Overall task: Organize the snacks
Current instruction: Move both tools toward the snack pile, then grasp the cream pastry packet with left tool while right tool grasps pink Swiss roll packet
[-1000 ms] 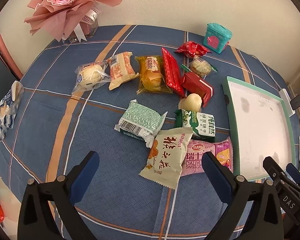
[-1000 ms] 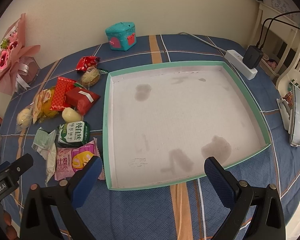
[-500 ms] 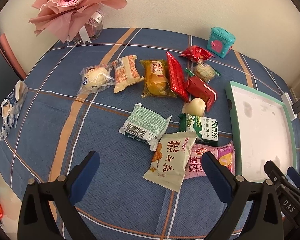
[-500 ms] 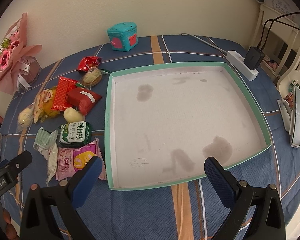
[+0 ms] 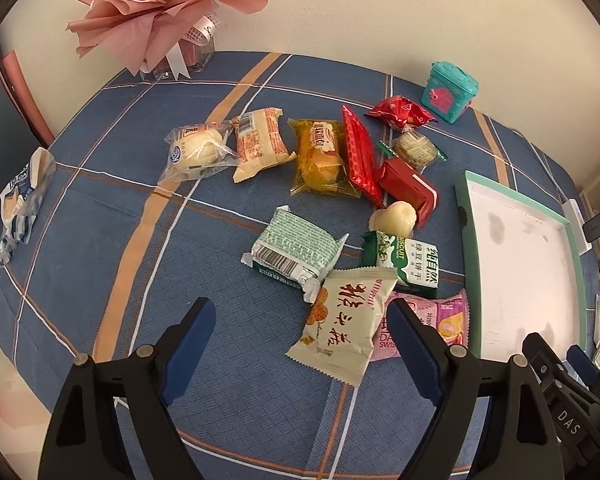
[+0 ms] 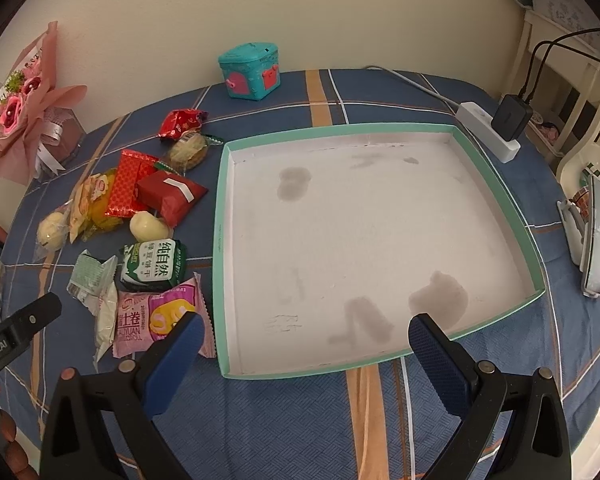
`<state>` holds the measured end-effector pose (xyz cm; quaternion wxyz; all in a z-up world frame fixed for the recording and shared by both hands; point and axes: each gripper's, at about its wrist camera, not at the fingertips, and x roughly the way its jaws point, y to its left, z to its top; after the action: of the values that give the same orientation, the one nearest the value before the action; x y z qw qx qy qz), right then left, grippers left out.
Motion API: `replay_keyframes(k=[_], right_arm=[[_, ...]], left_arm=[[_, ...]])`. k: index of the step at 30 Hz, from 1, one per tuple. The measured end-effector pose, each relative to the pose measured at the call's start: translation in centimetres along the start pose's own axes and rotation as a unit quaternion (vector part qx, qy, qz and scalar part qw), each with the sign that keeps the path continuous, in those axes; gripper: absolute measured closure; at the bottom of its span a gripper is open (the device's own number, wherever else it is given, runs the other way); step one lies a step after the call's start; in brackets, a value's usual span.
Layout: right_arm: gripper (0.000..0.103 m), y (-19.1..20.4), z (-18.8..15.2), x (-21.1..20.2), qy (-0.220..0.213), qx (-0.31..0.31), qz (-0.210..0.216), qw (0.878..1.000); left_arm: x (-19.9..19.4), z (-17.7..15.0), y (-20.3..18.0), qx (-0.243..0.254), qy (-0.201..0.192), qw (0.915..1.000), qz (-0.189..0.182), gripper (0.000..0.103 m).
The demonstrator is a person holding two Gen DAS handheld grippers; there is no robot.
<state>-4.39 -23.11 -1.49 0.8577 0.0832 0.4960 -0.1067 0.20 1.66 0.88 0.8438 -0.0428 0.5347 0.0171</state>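
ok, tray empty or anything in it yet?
Empty. The tray shows only its bare, stained white floor; all snack packets lie on the tablecloth beside it.

The tablecloth (image 5: 100, 208) is showing blue with orange and white stripes making big squares. The tray (image 6: 220, 240) is wearing a mint green rim around a white, gray-smudged floor. One snack pack (image 5: 342, 330) is looking cream with red writing, one (image 5: 448, 320) is glowing pink, one (image 5: 296, 250) is showing a green brick pattern on white, and one (image 5: 408, 186) is shining red. The little box (image 6: 250, 70) is looking teal with pink hearts. The bouquet (image 5: 156, 4) is blooming pink. The grippers' pads (image 6: 172, 364) are looking dark blue on black arms.
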Motion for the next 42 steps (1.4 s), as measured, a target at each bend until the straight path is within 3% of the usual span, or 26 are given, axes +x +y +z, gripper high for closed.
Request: replay_keyframes(k=[23,31,38,42], right_arm=[[0.0,3.0,-0.2,0.3,0.006,-0.031,0.002,0.999],[0.0,4.8,-0.5,0.7,0.012,-0.046,0.013,0.999],[0.0,6.8,-0.6,2.3,0.028,-0.066,0.039,0.997],[0.0,7.5,-0.9,3.3,0.037,-0.084,0.027,0.995]], left_arm=[[0.9,0.2,1.7,-0.019,0.01,0.9997,0.01,0.014],[1.4,0.3,2.9,-0.042,0.015,0.999,0.006,0.006],[3.3,0.6,2.6,-0.06,0.041,0.9967,-0.035,0.005],[5.2,0.6,1.9,-0.072,0.07,0.9928,-0.066,0.005]])
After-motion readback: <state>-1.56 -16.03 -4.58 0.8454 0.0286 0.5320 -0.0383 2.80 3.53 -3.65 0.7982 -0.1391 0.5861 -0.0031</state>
